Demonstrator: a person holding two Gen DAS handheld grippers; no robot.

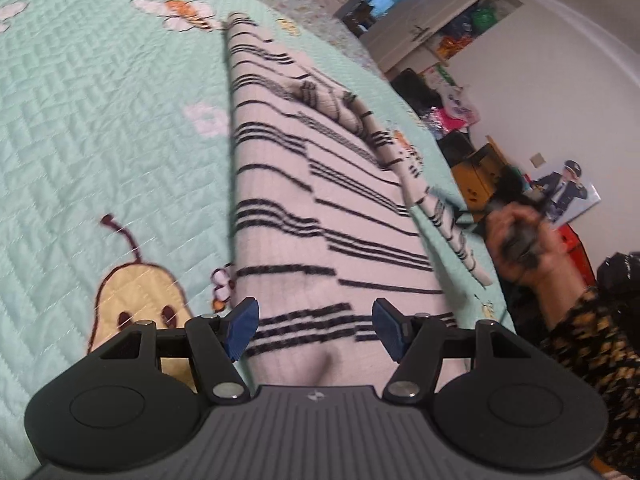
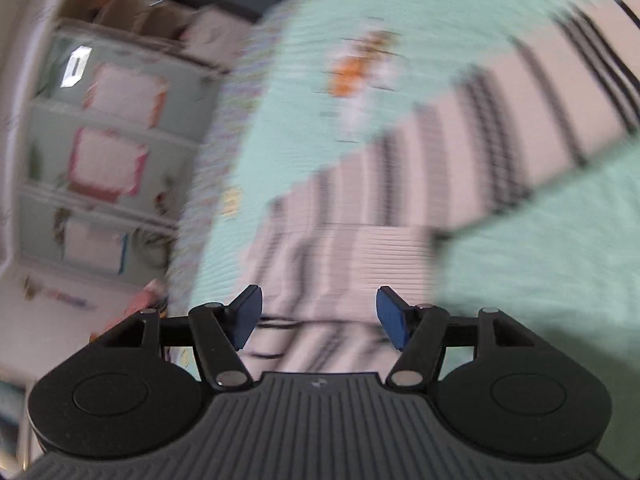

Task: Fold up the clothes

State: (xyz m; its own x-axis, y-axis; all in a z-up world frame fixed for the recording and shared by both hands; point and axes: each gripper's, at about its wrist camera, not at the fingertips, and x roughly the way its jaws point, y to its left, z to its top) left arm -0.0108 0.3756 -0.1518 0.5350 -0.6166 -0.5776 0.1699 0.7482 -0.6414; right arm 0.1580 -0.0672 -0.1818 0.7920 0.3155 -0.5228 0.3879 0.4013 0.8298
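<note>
A white knit garment with black stripes [image 1: 312, 200] lies lengthwise on a mint-green quilted bedspread [image 1: 100, 120], one sleeve trailing off to the right. My left gripper [image 1: 316, 326] is open, its blue pads on either side of the garment's near end, just above it. In the right wrist view, which is blurred, my right gripper [image 2: 318, 314] is open over another end of the striped garment [image 2: 400, 200]. The hand holding the right gripper [image 1: 520, 240] shows at the right edge of the bed in the left wrist view.
The bedspread carries a pear print [image 1: 136, 300] and bee prints [image 1: 180, 12]. Beyond the bed's far edge are white cabinets [image 1: 420, 28], bags and boxes [image 1: 476, 176] by the wall. Shelves [image 2: 100, 140] stand left of the bed in the right wrist view.
</note>
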